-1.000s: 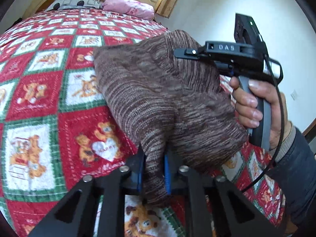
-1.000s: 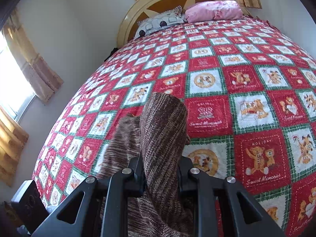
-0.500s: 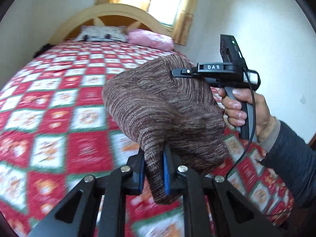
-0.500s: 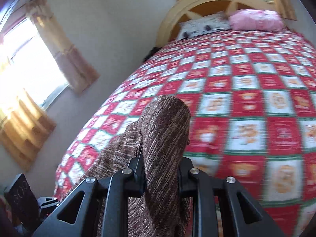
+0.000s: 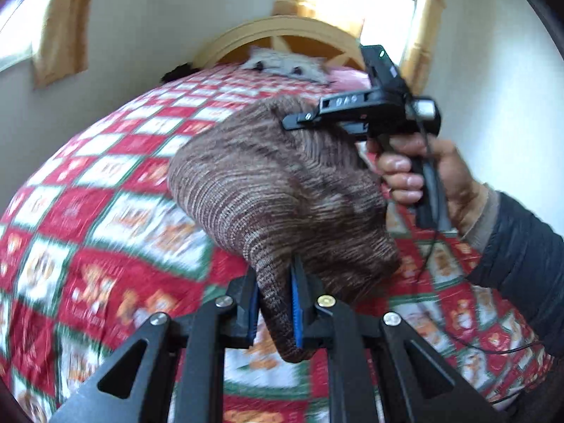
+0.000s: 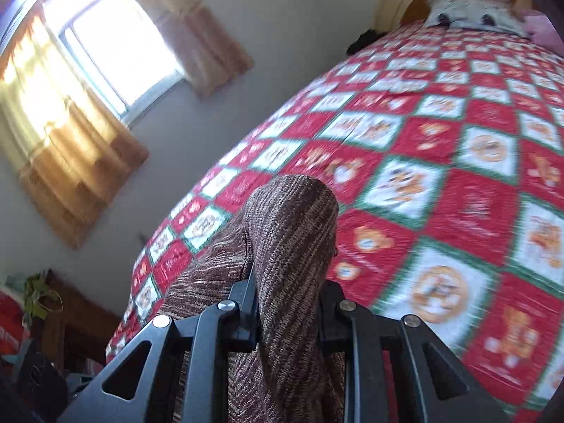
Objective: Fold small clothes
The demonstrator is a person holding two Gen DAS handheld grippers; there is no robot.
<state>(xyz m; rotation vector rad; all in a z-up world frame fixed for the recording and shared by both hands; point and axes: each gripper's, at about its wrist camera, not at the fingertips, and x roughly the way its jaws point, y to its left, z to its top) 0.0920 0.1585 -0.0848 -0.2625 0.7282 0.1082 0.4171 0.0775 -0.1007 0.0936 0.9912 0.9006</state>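
Above the bed (image 5: 105,218), a brown knit garment (image 5: 282,190) hangs in the air between the two tools. The only legible writing is on the side of the right gripper (image 5: 299,120), raised letters that look like "DAS", though blur softens them. The bedspread's panels carry teddy bears and small captions too smeared to read. The left gripper (image 5: 273,310) has its blue-padded fingers (image 5: 295,313) clamped on a narrow fold of the garment, whose tip droops below them. In its own view the right gripper (image 6: 287,303) has its fingers pinched on a thicker rounded fold. A bare hand (image 5: 423,176) in a dark sleeve grips the right tool's handle, with a thin cable trailing down. Beyond lie a curved wooden headboard (image 5: 282,35), a grey patterned pillow (image 6: 472,14), a pink one beside it, and yellow curtains (image 6: 70,162) at a bright window (image 6: 116,53). The knit is ribbed, mottled brown and cream, soft and bunched; the quilt is red, white and green checks.
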